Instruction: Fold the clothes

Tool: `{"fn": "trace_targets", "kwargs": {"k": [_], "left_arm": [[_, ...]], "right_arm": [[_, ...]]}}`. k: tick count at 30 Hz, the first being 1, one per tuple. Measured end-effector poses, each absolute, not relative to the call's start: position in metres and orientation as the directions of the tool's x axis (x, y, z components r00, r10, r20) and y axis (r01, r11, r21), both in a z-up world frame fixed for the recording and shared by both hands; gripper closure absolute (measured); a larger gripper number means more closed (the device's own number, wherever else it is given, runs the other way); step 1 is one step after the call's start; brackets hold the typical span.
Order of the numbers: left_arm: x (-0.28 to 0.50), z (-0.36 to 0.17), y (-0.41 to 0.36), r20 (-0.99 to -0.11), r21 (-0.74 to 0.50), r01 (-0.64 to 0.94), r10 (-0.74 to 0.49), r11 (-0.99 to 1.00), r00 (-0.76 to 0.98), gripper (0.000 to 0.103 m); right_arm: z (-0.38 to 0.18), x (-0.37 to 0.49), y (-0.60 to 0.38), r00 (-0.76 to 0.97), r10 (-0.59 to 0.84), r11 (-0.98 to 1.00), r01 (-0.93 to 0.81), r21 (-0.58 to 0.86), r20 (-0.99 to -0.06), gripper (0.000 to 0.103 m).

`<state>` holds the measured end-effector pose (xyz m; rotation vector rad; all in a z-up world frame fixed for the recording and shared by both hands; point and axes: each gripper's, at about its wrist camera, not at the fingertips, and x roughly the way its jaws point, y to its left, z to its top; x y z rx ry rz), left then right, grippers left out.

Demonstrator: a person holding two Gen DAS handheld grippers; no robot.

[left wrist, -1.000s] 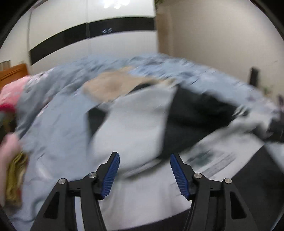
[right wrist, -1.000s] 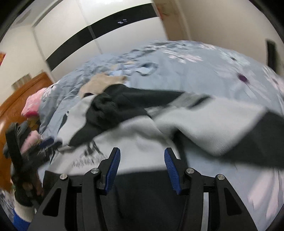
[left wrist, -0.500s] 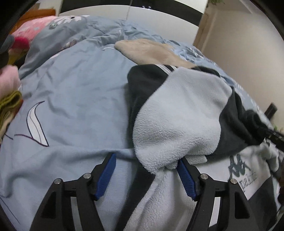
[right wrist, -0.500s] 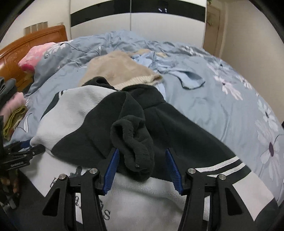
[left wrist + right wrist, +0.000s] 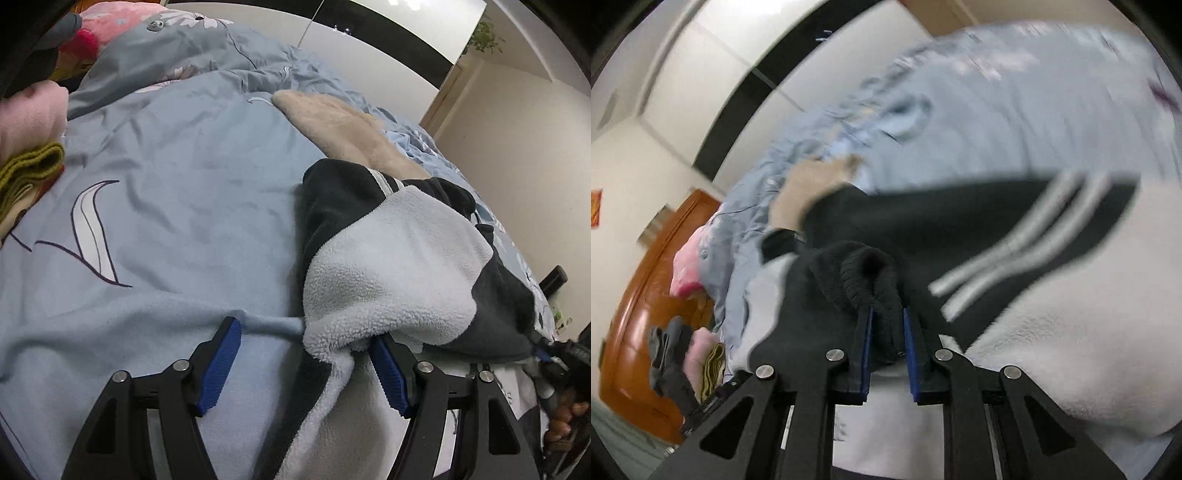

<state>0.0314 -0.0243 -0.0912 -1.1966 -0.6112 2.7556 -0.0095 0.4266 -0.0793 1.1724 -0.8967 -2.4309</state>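
Fleece jacket (image 5: 391, 273) on bed, right hand-held gripper (image 5: 888, 328) clamped on its black cuff (image 5: 871, 280), left hand-held gripper (image 5: 303, 354) wide open.

Both tools look alike: the left gripper (image 5: 303, 363) and the right gripper (image 5: 885, 354) have matte black triangular-cutout arms, silver round screws at the joints, and ribbed blue pads lining the jaws. White lettering marks a black bar of the left one in the right wrist view.

Fuzzy matt fleece jacket (image 5: 391, 266)
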Motion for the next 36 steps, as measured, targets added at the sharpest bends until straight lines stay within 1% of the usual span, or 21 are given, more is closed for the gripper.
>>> {"fn": "trace_targets", "kwargs": {"k": [4, 8, 10, 12, 13, 14, 15, 17, 21, 22, 23, 24, 25, 29, 33, 34, 35, 36], "left_arm": [[0.044, -0.087, -0.029, -0.676, -0.411, 0.079, 0.246, -0.908, -0.695, 0.030], [0.059, -0.073, -0.029, -0.659, -0.400, 0.082, 0.225, -0.913, -0.718, 0.031], [0.068, -0.062, -0.028, -0.637, -0.394, 0.070, 0.218, -0.916, -0.739, 0.031], [0.071, -0.058, -0.025, -0.628, -0.391, 0.061, 0.218, -0.918, -0.747, 0.031], [0.071, -0.057, -0.023, -0.627, -0.390, 0.057, 0.220, -0.919, -0.748, 0.031], [0.071, -0.056, -0.021, -0.625, -0.390, 0.053, 0.222, -0.919, -0.749, 0.031], [0.072, -0.056, -0.020, -0.623, -0.389, 0.049, 0.223, -0.920, -0.750, 0.031], [0.073, -0.054, -0.016, -0.620, -0.387, 0.041, 0.227, -0.921, -0.751, 0.031], [0.075, -0.051, -0.008, -0.613, -0.383, 0.025, 0.233, -0.924, -0.755, 0.031], [0.075, -0.050, -0.005, -0.610, -0.382, 0.020, 0.235, -0.924, -0.757, 0.031], [0.077, -0.048, -0.002, -0.605, -0.382, 0.014, 0.238, -0.924, -0.760, 0.031], [0.077, -0.047, 0.000, -0.603, -0.382, 0.009, 0.242, -0.924, -0.760, 0.031], [0.078, -0.047, 0.002, -0.604, -0.382, 0.006, 0.245, -0.924, -0.758, 0.031], [0.082, -0.044, 0.009, -0.605, -0.386, -0.011, 0.262, -0.922, -0.752, 0.031], [0.092, -0.040, -0.001, -0.592, -0.399, -0.002, 0.260, -0.917, -0.763, 0.031], [0.094, -0.039, -0.005, -0.589, -0.406, 0.002, 0.260, -0.914, -0.765, 0.031], [0.096, -0.039, -0.009, -0.585, -0.416, 0.008, 0.261, -0.909, -0.768, 0.031], [0.097, -0.039, -0.014, -0.581, -0.427, 0.015, 0.262, -0.904, -0.770, 0.031]], "right_arm": [[-0.079, -0.009, 0.427, -0.630, -0.488, -0.768, -0.018, 0.641, -0.603, 0.087], [-0.071, -0.004, 0.424, -0.633, -0.441, -0.810, -0.025, 0.586, -0.637, 0.086], [-0.064, 0.004, 0.429, -0.650, -0.410, -0.819, -0.046, 0.572, -0.640, 0.085], [-0.058, 0.028, 0.448, -0.684, -0.368, -0.824, -0.073, 0.562, -0.629, 0.083], [-0.054, 0.041, 0.460, -0.703, -0.345, -0.826, -0.087, 0.557, -0.622, 0.081], [-0.050, 0.055, 0.471, -0.721, -0.322, -0.827, -0.102, 0.553, -0.614, 0.075], [-0.049, 0.075, 0.491, -0.744, -0.282, -0.819, -0.143, 0.556, -0.606, 0.065], [-0.050, 0.119, 0.537, -0.783, -0.176, -0.783, -0.256, 0.567, -0.597, 0.056], [-0.052, 0.209, 0.619, -0.791, 0.080, -0.663, -0.496, 0.560, -0.606, 0.053], [-0.053, 0.228, 0.634, -0.784, 0.126, -0.625, -0.538, 0.565, -0.608, 0.053], [-0.056, 0.238, 0.644, -0.782, 0.138, -0.594, -0.557, 0.581, -0.608, 0.052], [-0.062, 0.245, 0.653, -0.781, 0.140, -0.561, -0.569, 0.601, -0.608, 0.048], [-0.067, 0.253, 0.662, -0.781, 0.141, -0.528, -0.580, 0.621, -0.609, 0.048], [-0.090, 0.240, 0.675, -0.815, 0.046, -0.453, -0.533, 0.715, -0.578, 0.048], [-0.093, 0.227, 0.681, -0.831, 0.079, -0.407, -0.531, 0.743, -0.551, 0.048], [-0.092, 0.224, 0.684, -0.819, 0.094, -0.402, -0.552, 0.731, -0.566, 0.051], [-0.089, 0.220, 0.684, -0.807, 0.103, -0.408, -0.568, 0.715, -0.582, 0.066], [-0.083, 0.216, 0.683, -0.799, 0.109, -0.419, -0.576, 0.702, -0.591, 0.078]]}}
